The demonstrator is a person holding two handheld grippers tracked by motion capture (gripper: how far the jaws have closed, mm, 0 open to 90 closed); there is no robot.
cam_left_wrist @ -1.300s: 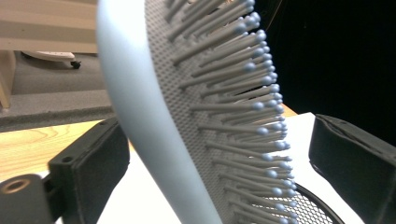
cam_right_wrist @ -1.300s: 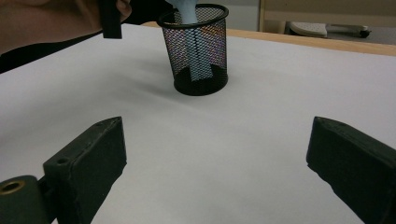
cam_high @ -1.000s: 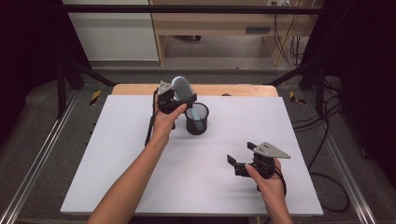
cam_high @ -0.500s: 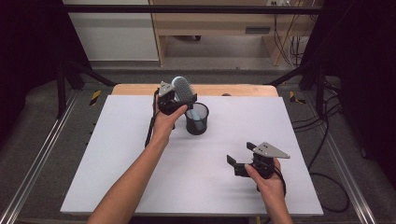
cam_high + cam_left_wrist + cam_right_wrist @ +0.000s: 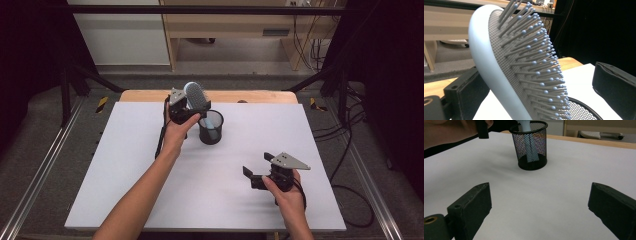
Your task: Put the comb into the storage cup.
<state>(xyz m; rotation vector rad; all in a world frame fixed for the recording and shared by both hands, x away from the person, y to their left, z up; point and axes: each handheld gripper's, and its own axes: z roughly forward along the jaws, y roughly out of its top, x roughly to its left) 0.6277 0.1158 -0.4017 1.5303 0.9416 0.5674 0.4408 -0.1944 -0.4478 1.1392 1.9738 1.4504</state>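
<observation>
Hairbrush (image 5: 195,95) stands handle-down in the black mesh cup (image 5: 210,127), just above the centre of the high view, its pale blue paddle head leaning up and left out of the rim. The left gripper (image 5: 187,107) sits right at that head with its jaws spread; in the left gripper view the head (image 5: 506,62) rests against the left-hand jaw while the right-hand one stands clear, so nothing is pinched. I'd judge the brush light and stiff, its smooth plastic back slippery and its ball-tipped bristles springy, so the narrow sides of the head or the neck look the surest hold. The cup seems light too and could tip if the handle drags the rim. The right gripper (image 5: 265,170) idles lower right, jaws wide apart and empty. White table (image 5: 125,175) lies open around the cup, the wooden far edge (image 5: 260,96) being the nearest limit.
</observation>
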